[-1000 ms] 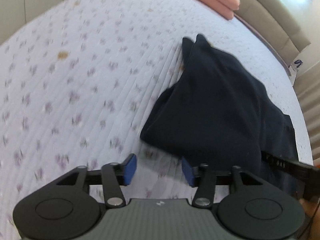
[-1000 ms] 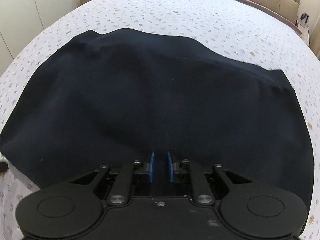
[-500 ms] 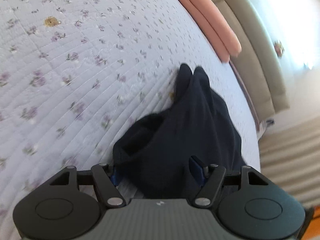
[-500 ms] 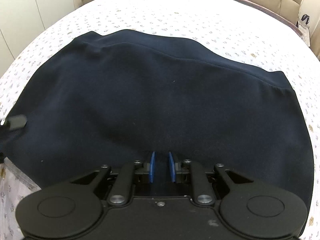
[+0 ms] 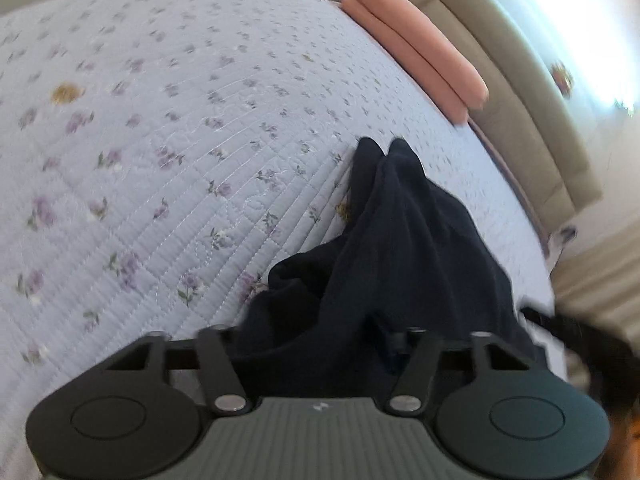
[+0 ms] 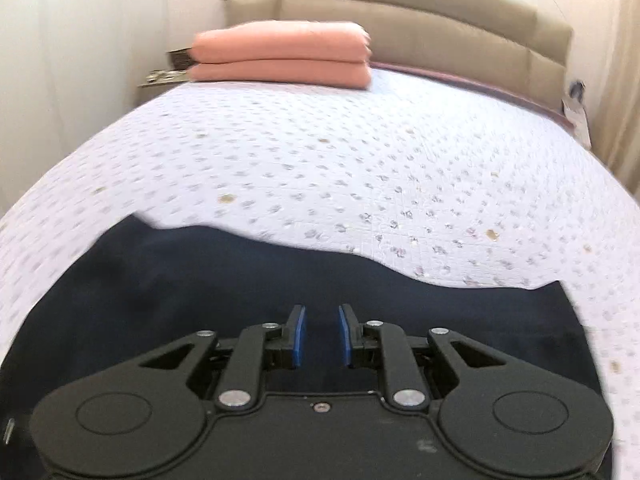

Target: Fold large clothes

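Looking through the left wrist view: the left gripper (image 5: 310, 344) sits low over a bed covered by a pale quilted bedspread (image 5: 168, 152) printed with small purple flowers.
Left gripper state: its fingertips are buried in dark cloth, so I cannot tell whether they are apart or clamped; the black linkage arms appear spread wide.
Garment, left view: a dark navy garment (image 5: 400, 248) rises in a bunched, peaked ridge from the gripper toward the far side of the bed, ending in two small points; a loose fold opens on its left flank.
Background, left view: two stacked, folded pink blankets (image 5: 416, 46) lie at the head of the bed, beside a beige padded headboard (image 5: 532, 92). The right edge of this view is blurred, and a dark shape there may be the other tool.

Right wrist view: the right gripper (image 6: 322, 334) hovers just above the same garment (image 6: 200, 292), which lies broad and mostly flat across the near part of the bedspread (image 6: 360, 168), its far edge wavy.
Right gripper state: the blue pads (image 6: 299, 334) stand apart with a narrow gap; dark cloth shows through the gap, nothing clamped.
Background, right view: the pink blankets (image 6: 280, 56) rest against the headboard (image 6: 440, 36), well apart from the garment.
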`<state>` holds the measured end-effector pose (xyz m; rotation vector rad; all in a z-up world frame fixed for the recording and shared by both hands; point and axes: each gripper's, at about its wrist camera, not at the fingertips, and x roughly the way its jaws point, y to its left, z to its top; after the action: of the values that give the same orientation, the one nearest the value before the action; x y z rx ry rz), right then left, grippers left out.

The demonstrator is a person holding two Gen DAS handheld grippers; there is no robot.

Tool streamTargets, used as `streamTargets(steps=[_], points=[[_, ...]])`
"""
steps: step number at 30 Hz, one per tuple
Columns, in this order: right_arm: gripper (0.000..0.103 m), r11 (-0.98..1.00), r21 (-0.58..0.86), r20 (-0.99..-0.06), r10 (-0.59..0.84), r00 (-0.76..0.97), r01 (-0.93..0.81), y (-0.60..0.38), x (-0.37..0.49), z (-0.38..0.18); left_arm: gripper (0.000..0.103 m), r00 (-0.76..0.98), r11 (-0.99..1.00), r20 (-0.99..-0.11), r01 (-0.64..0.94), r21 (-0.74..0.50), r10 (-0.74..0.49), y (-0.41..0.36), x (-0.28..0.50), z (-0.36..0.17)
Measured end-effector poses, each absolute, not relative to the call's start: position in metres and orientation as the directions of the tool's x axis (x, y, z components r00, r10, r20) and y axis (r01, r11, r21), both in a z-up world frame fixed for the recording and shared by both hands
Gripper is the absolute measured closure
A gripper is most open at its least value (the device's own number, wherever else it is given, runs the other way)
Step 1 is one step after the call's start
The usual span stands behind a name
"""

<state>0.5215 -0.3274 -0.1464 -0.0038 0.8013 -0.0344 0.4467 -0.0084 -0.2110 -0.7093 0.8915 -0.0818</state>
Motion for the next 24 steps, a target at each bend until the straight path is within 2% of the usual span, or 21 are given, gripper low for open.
streamTargets(steps=[1, 3, 7, 10, 14, 18, 20, 22, 24], points=[[0.083, 0.999, 0.009, -0.734, -0.02, 0.678, 0.039, -0.331, 0.532, -0.156, 0.062, 0.637, 0.775, -0.683, -0.205, -0.598, -0.358, -0.008, 0.448, -0.211], [0.083, 1.0, 0.003, -0.753, -0.009, 0.658, 0.017, -0.331, 0.54, -0.165, 0.065, 0.633, 0.77, -0.677, -0.193, -0.609, -0.377, -0.005, 0.448, -0.213], [0.083, 1.0, -0.015, -0.758, -0.015, 0.652, 0.005, -0.332, 0.533, -0.152, 0.069, 0.628, 0.771, -0.671, -0.171, -0.614, -0.394, -0.003, 0.449, -0.216], [0.083, 1.0, -0.016, -0.736, 0.0, 0.677, -0.018, -0.332, 0.495, -0.127, 0.07, 0.63, 0.763, -0.667, -0.177, -0.622, -0.398, -0.003, 0.449, -0.217], [0.083, 0.999, -0.014, -0.759, 0.008, 0.65, -0.029, -0.333, 0.432, -0.117, 0.073, 0.638, 0.741, -0.656, -0.193, -0.643, -0.403, -0.002, 0.445, -0.217], [0.09, 0.998, -0.05, -0.745, -0.007, 0.667, -0.046, -0.331, 0.395, -0.123, 0.088, 0.654, 0.743, -0.644, -0.183, -0.644, -0.397, -0.005, 0.44, -0.207], [0.092, 0.999, 0.003, -0.807, 0.033, 0.59, -0.053, -0.334, 0.397, -0.148, 0.09, 0.673, 0.764, -0.628, -0.143, -0.629, -0.391, -0.011, 0.439, -0.195], [0.092, 0.998, 0.051, -0.798, 0.056, 0.6, -0.024, -0.341, 0.394, -0.166, 0.091, 0.693, 0.759, -0.597, -0.111, -0.642, -0.404, -0.017, 0.437, -0.183], [0.091, 0.995, 0.098, -0.794, 0.079, 0.603, -0.001, -0.345, 0.394, -0.165, 0.092, 0.717, 0.722, -0.53, -0.054, -0.69, -0.453, -0.025, 0.433, -0.168]])
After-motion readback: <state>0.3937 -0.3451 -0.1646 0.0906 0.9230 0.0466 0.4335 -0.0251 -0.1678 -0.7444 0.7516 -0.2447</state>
